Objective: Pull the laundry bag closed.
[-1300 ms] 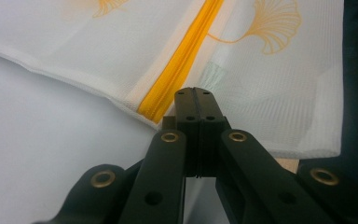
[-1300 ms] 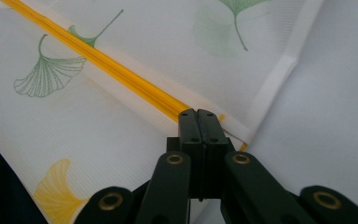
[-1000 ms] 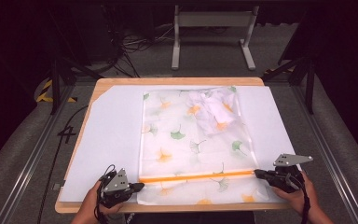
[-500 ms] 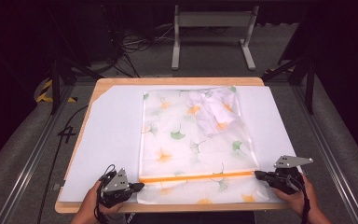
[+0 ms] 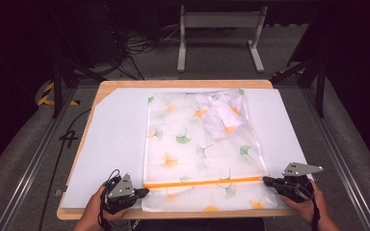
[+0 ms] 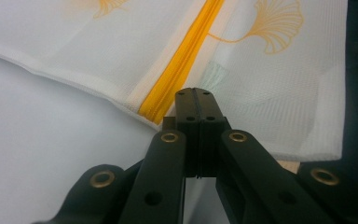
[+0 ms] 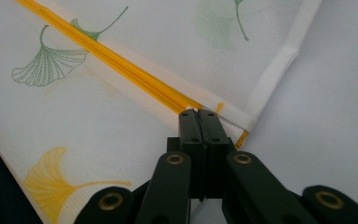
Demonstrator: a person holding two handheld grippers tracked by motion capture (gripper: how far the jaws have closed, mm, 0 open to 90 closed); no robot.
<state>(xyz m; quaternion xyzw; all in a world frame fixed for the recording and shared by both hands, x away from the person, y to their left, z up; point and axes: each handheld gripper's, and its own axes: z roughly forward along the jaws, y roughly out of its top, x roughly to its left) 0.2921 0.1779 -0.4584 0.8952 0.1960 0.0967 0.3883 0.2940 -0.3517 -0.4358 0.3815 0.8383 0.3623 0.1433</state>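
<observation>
White mesh bag (image 5: 200,149) flat on the worktop (image 5: 101,91).
Left gripper (image 5: 142,192) and right gripper (image 5: 266,181) sit at opposite ends of its orange zipper (image 5: 202,182), both jaws pressed together at the bag's edge.

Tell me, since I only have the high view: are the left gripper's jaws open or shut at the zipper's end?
Observer: Shut. In the left gripper view, the left gripper has its jaws pressed together, tip at the end of the orange zipper.
Operator: And the right one?
Observer: Also shut. The right gripper sits at the zipper's other end, beside the white hem.
Operator: Is either pinching fabric?
Observer: I cannot tell. No cloth shows between the jaws, and the tips lie right on the mesh bag.
</observation>
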